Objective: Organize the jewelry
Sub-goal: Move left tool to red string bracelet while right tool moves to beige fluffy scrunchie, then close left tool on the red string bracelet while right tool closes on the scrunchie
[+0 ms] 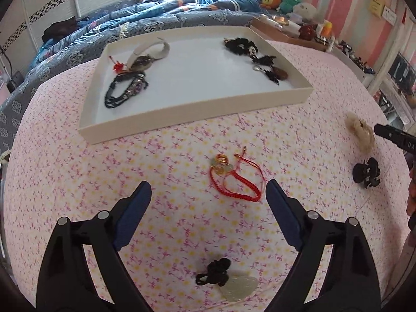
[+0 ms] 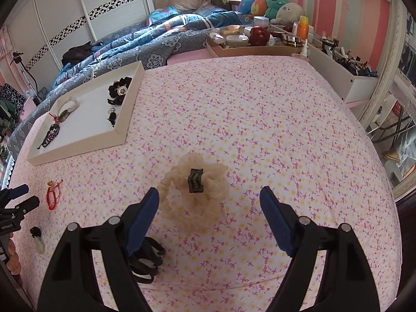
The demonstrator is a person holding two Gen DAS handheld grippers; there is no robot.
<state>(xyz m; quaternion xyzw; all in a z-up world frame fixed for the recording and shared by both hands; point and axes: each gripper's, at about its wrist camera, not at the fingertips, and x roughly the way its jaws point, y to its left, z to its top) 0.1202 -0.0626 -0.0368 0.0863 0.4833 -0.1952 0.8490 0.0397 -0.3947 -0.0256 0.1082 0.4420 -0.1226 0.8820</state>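
Now, left gripper (image 1: pixel 208 195): blue-padded jaws spread wide, empty, held over the pink floral bedsheet (image 1: pixel 78 176). Red braided cord bracelets with gold rings (image 1: pixel 235 179) lie just ahead, near the right finger's tip; long axis slants from the rings at far-left toward the near-right.

Pale jade pendant on a black knotted cord (image 1: pixel 228 282) lies between the fingers, near the camera, knot toward the far side.

Right gripper (image 2: pixel 209 200): jaws likewise wide apart, nothing pinched. Cream ruffled fabric scrunchie (image 2: pixel 193 192) sits just ahead, nearer the left finger. Its dark label stands upright; writing too small to read. Black plastic claw clip (image 2: pixel 145 262) is partly hidden under the left finger.

Shallow white cardboard tray (image 1: pixel 195 114) is farther up the sheet, holding dark beaded bracelets (image 1: pixel 124 91), a beige band and black lace pieces (image 1: pixel 241 45). Beyond it is a rumpled blue quilt (image 1: pixel 130 20), then plush toys (image 2: pixel 270 5) by the window.
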